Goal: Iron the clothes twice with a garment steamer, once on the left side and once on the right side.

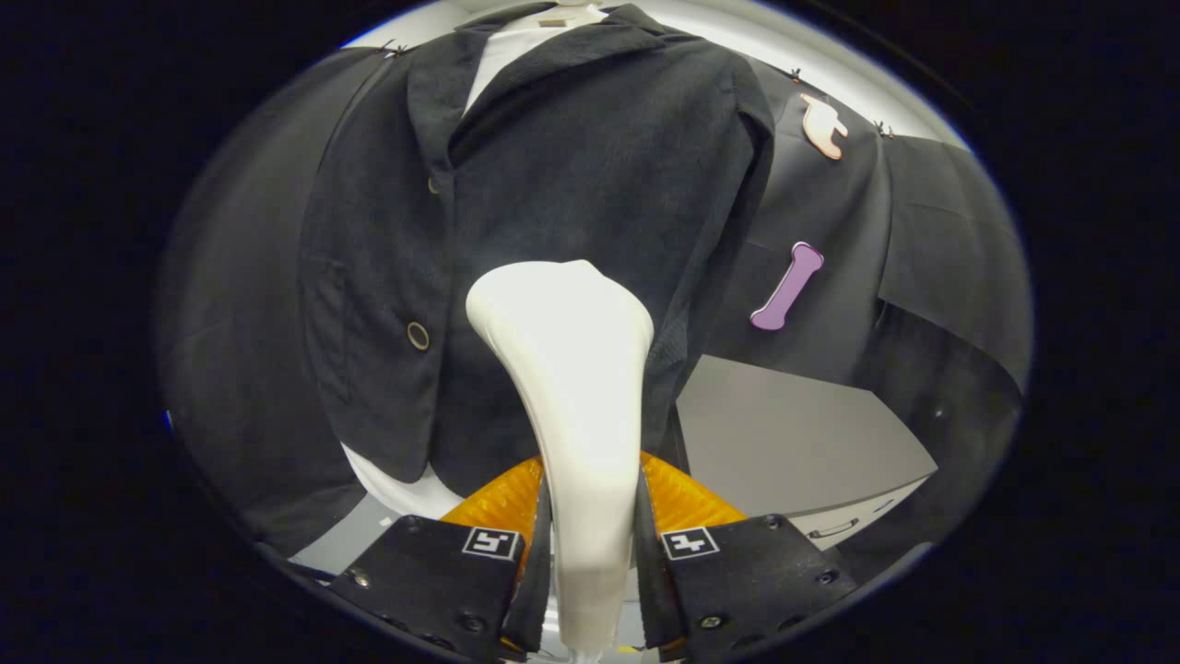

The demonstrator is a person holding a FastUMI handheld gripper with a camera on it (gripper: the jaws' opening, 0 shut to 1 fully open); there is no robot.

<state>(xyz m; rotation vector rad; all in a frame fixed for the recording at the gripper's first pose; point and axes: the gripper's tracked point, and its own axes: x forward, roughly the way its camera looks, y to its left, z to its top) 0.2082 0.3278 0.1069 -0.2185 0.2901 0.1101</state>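
Note:
A dark jacket (590, 194) hangs on a white form straight ahead, with a white shirt collar (516, 41) showing at its neck and a ring button (418, 336) on its left panel. My gripper (590, 526) is shut on the white garment steamer (576, 406), both fingers pressing its handle from either side. The steamer's wide head rises ahead of the fingers against the lower middle of the jacket, slightly on its right panel. Whether the head touches the cloth I cannot tell.
A grey cabinet (793, 443) with a drawer handle stands low, to the right of the jacket. Black cloth walls hang behind and on both sides. The white hem of the form (396, 484) shows under the jacket's left edge.

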